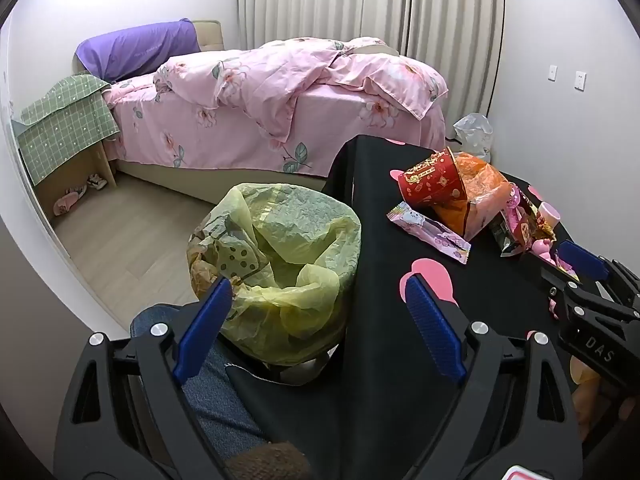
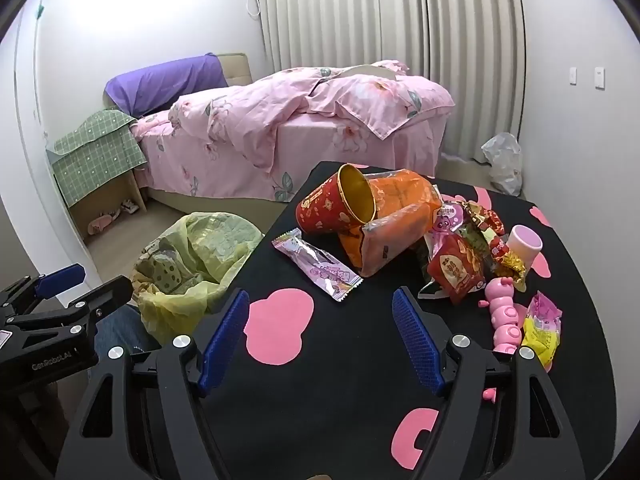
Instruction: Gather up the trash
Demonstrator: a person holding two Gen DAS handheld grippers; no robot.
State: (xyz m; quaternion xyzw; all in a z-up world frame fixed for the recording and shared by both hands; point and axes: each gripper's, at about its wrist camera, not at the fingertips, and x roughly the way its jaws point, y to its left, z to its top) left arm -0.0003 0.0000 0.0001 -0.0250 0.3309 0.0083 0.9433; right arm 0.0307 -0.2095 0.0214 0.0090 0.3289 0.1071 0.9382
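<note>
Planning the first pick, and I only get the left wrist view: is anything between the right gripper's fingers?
Observer: No. The right gripper is open over bare tablecloth, with nothing between its fingers.
Operator: What is the pink thing half hidden beside it?
Observer: A pink caterpillar toy, lying next to a crumpled yellow-and-pink wrapper at the right side of the table.

Black left gripper, black right gripper, ribbed blue pads, silver screws, blue denim trousers
</note>
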